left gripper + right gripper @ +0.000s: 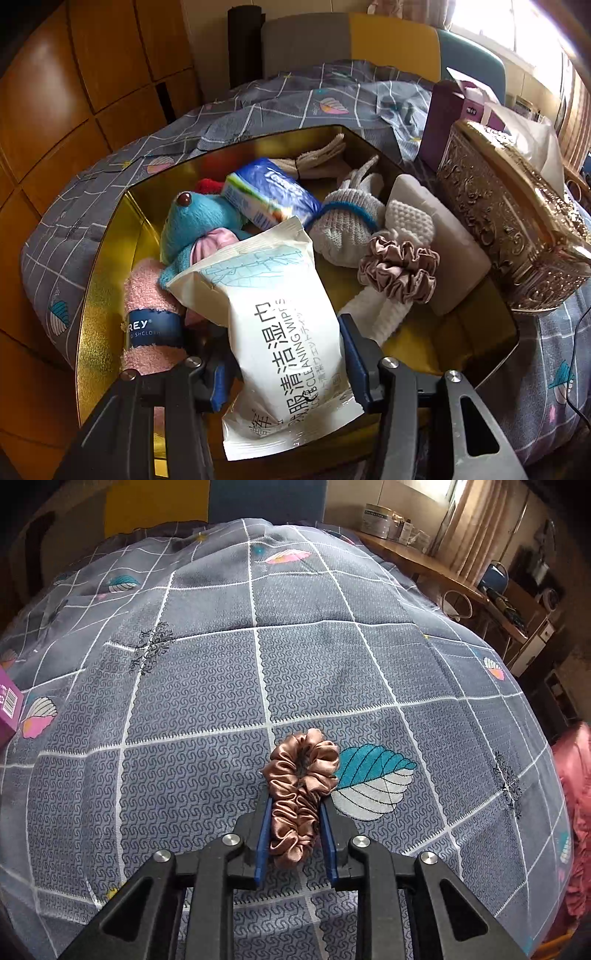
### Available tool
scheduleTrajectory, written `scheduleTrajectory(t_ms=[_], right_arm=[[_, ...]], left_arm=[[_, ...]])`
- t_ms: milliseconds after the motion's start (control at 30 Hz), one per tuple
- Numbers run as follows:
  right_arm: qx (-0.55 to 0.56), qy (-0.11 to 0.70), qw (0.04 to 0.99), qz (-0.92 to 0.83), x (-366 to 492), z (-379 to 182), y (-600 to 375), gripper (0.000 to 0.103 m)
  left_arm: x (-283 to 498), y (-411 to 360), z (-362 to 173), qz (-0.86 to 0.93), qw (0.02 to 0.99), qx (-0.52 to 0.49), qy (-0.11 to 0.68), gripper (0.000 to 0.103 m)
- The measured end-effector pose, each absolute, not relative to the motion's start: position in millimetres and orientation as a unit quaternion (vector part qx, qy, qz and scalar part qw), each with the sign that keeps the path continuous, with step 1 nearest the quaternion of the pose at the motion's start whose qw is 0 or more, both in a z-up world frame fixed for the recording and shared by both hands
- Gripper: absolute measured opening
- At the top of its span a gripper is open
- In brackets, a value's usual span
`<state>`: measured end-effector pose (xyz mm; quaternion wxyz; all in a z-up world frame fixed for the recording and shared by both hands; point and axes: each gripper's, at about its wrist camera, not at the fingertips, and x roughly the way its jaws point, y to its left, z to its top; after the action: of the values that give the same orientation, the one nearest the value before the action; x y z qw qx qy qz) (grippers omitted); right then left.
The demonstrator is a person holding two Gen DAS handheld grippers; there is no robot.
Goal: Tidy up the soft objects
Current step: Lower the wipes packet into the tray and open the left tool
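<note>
Soft objects fill a gold tin that rests on a grey grid-patterned bedspread. The left gripper holds a white pack of cleaning wipes between its blue fingers; the pack spans the gap between the jaws, which press against both of its sides, and its far end reaches over the tin's contents.

Contents of the tin, as seen from the left wrist:
- a blue plush toy at the left, partly under the wipes pack;
- a pink dishcloth roll with a blue label band, against the left wall;
- a blue tissue pack lying on the plush toy;
- a white knitted item with a blue band near the middle;
- a pale pink scrunchie to the right of the wipes pack, lying on white knitted fabric;
- a white block leaning at the right wall.

An ornate gold box stands just beside the tin on the right, with a purple carton behind it.

The right gripper is closed narrowly on a brown satin scrunchie. The near half of the scrunchie is squeezed flat between the jaws; the far half fans out beyond the fingertips, over the bedspread, beside a printed teal and white leaf. Whether the scrunchie touches the fabric cannot be told.
</note>
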<state>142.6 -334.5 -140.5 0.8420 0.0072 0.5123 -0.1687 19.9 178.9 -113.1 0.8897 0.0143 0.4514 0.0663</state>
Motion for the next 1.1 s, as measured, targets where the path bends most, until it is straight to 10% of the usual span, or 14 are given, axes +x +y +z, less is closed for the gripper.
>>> scheduleTrajectory(t_ms=[1100], right_arm=[[0.002, 0.513, 0.842, -0.169, 148, -139, -335, 0.022]], left_arm=[[-12, 174, -70, 0.068, 0.907, 0.021, 0.415, 0.055]])
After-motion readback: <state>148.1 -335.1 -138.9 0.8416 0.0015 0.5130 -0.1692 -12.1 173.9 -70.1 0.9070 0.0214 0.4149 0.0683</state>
